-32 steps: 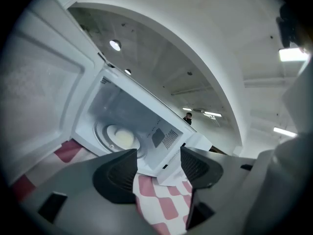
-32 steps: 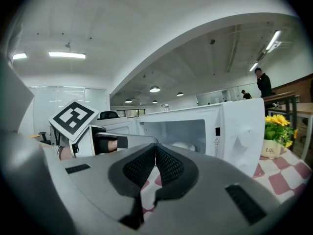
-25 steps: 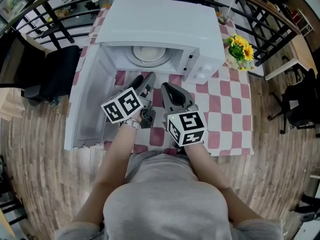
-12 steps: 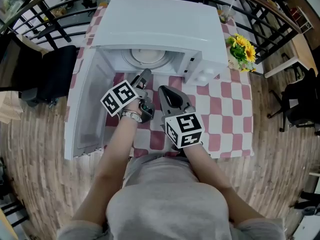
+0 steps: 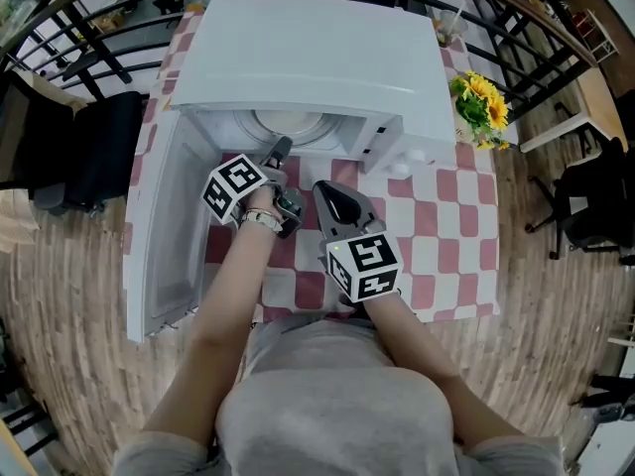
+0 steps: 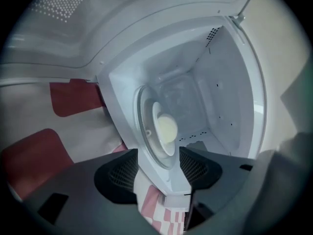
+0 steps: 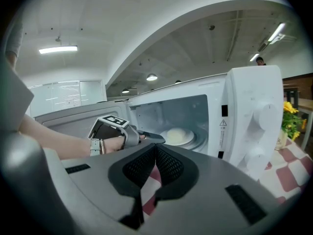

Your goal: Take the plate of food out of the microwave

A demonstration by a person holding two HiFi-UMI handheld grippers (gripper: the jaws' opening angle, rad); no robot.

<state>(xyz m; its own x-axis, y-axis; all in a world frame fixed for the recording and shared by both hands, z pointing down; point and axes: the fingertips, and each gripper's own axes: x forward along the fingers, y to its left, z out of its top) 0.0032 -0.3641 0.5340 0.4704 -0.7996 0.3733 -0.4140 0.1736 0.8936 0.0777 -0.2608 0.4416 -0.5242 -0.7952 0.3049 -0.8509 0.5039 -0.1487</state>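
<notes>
The white microwave (image 5: pixel 316 53) stands with its door (image 5: pixel 169 228) swung open to the left. Inside, on the glass turntable, a white plate (image 5: pixel 290 122) holds a pale round bun (image 6: pixel 166 129). My left gripper (image 5: pixel 277 155) is at the mouth of the cavity, jaws open and pointing at the plate with nothing between them; in its own view my left gripper (image 6: pixel 156 171) frames the turntable's near edge. My right gripper (image 5: pixel 329 192) hangs over the checked cloth just in front of the oven, shut and empty. The right gripper view shows the plate (image 7: pixel 179 136) beyond my left gripper (image 7: pixel 149 137).
A red and white checked cloth (image 5: pixel 448 216) covers the table. A pot of yellow flowers (image 5: pixel 478 102) stands right of the microwave's control panel (image 7: pixel 254 116). A black chair (image 5: pixel 94 147) sits behind the open door, and dark railings run round the back.
My left gripper has moved forward from above the cloth to the microwave's opening. The right gripper has stayed about where it was.
</notes>
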